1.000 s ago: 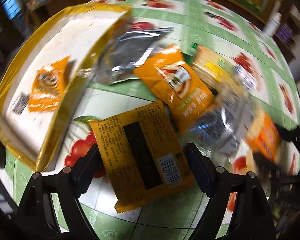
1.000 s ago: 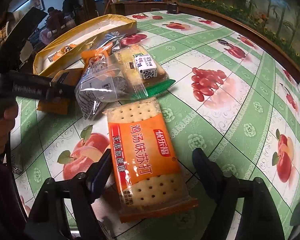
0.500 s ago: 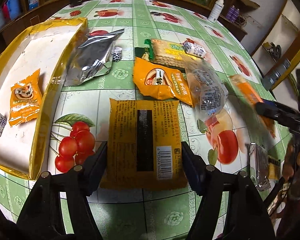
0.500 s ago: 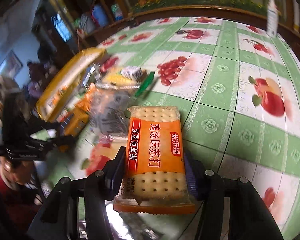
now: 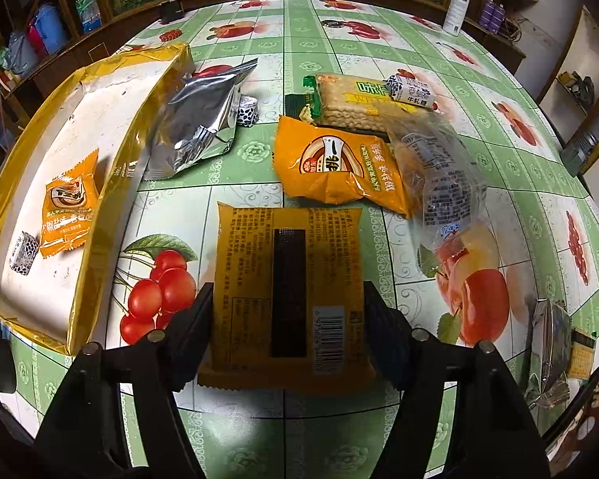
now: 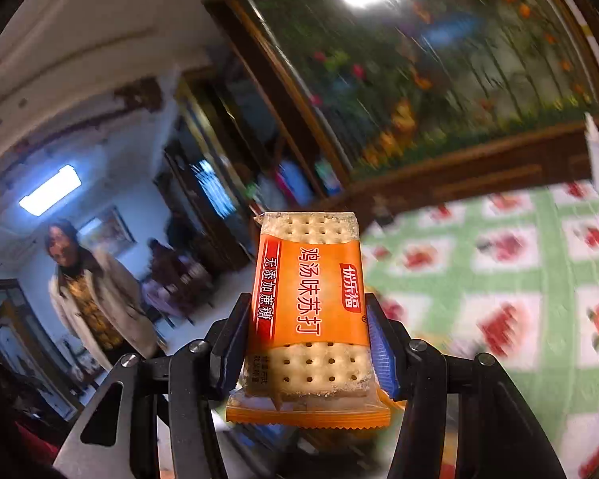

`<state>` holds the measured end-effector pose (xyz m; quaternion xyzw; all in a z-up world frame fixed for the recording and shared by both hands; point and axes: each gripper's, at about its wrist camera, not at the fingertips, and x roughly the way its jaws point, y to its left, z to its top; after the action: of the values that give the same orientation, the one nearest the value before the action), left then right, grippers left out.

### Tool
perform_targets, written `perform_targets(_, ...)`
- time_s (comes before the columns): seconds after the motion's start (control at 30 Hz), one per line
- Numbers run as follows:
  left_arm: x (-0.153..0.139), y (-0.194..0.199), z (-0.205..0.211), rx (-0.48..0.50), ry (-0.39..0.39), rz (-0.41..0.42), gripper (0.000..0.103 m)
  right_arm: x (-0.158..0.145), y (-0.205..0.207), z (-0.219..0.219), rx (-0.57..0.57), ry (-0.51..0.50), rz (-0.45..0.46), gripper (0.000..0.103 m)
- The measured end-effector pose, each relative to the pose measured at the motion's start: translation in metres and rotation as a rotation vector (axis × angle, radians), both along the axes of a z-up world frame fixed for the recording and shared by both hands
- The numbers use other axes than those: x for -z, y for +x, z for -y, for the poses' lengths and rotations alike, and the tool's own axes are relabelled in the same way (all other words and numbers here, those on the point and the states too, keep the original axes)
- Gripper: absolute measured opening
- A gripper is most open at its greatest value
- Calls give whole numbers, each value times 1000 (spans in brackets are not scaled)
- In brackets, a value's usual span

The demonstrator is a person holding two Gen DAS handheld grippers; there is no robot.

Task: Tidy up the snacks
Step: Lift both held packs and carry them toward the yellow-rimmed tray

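The left gripper [image 5: 287, 315] is closed on a yellow snack packet [image 5: 289, 291]; its jaws have just been closing and both pads press the packet's long edges; the packet lies flat on the fruit-print tablecloth [image 5: 259, 151], printed back with barcode facing up. All positions below are given relative to this yellow packet. The gold-rimmed tray [image 5: 100, 215] lies to its left, holding a small orange sachet [image 5: 70, 209] and a small black-and-white candy [image 5: 22, 253]; a silver foil bag [image 5: 199, 119] lies beyond it to the left, against the tray's wall; an orange pouch [image 5: 335, 167] lies just beyond it to the right; a green-edged cracker pack [image 5: 355, 101] lies farther beyond; a clear wrapper [image 5: 443, 175] lies to the right.

The right gripper [image 6: 305, 339] is clamped on an orange soda-cracker pack [image 6: 307, 303]; its jaws have just been closing; the pack stands off the table, the blurred room behind it.
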<state>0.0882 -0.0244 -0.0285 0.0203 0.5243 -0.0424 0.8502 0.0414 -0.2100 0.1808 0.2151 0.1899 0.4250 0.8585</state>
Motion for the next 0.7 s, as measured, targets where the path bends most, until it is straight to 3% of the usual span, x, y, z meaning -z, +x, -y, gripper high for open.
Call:
perform_targets(0.07,0,-2,-1,-1,-4,5,69,-22,5,-6,-108,146,4,54)
perform_targets(0.13,0,-3,-2,-2,-3,16,69,-37,6,-12,-178,226,14,54)
perform_targets(0.27,-3,-10,-11,-18,-31,22,68,-45,3,-18,-161,201,36,54)
perform_targets(0.37,-11,-20,-19,-29,-24,62,68,-24,12,-13,-108,170,-40,54)
perform_targets(0.53,-34,-32,-30,-35,-53,123,68,43,54,-8,-49,141,-279,54)
perform_targets(0.7,-66,-39,-48,-109,-12,230,69,53,49,0,-62,185,-269,54)
